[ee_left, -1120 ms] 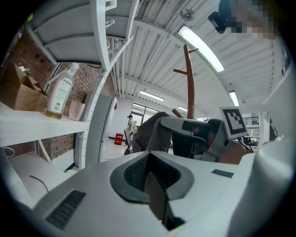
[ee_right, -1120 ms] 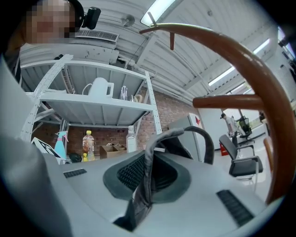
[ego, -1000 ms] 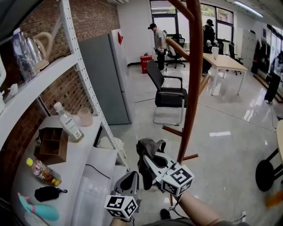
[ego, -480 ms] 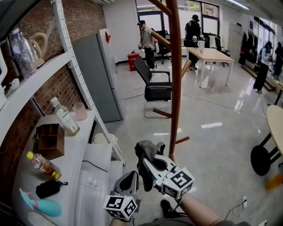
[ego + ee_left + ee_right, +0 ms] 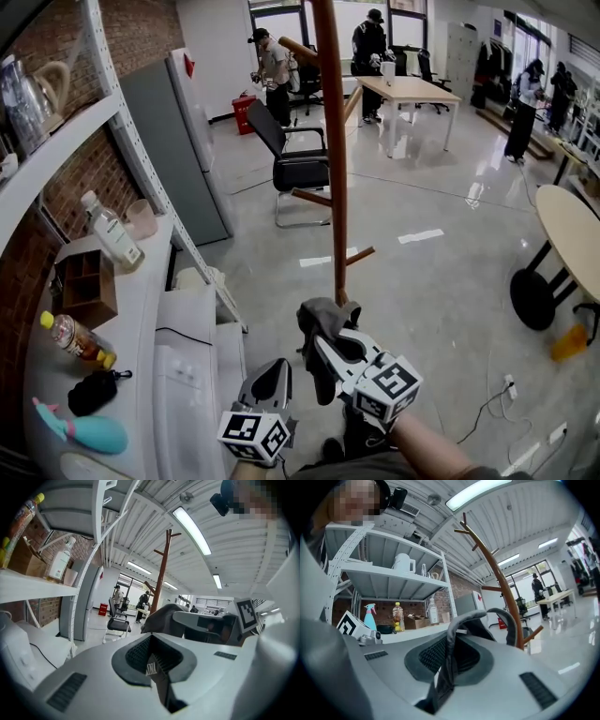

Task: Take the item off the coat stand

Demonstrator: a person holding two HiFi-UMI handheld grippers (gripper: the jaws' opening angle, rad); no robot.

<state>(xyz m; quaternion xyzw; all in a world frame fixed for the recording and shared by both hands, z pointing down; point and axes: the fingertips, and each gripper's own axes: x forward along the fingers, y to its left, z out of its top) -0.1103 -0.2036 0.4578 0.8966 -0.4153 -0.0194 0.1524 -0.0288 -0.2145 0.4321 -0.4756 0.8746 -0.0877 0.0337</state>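
Looking down on a glossy grey floor (image 5: 422, 281) of a big open office, with ceiling light strips mirrored in it. Along 9 o'clock, a brick wall (image 5: 84, 178) fronted by a white metal rack (image 5: 141, 159) and a white counter (image 5: 187, 375). Beyond the rack toward 11 o'clock, a tall grey cabinet (image 5: 178, 141) with a small red mark high on its side, not readable.

From centre up to 12 o'clock, a brown wooden coat stand (image 5: 330, 141), bare on the pegs in view. Behind it at 12 to 1 o'clock, a light wooden table (image 5: 408, 89) with people (image 5: 272, 66) standing about. At 3 o'clock, the edge of a round table (image 5: 572, 225). Just left of the stand's pole, a black office chair (image 5: 295, 169).

On the counter at 8 to 9 o'clock: a wooden box (image 5: 84, 286), a clear bottle (image 5: 111, 234) with a white label too small to read, a yellow-capped drink bottle (image 5: 73, 339), a teal spray bottle (image 5: 80, 431) and a black pouch (image 5: 92, 392).

At 6 o'clock, the right gripper (image 5: 328, 347) clamped on a grey fabric item (image 5: 321, 319), a strap of it pinched between the jaws and looping forward; item clear of the stand, near its foot. Beside it at 7 o'clock, the left gripper (image 5: 272, 375) with jaws pressed together and nothing held.

Black-and-white square markers on both gripper cubes. Tiny white lettering at the left jaws' seam, not legible.
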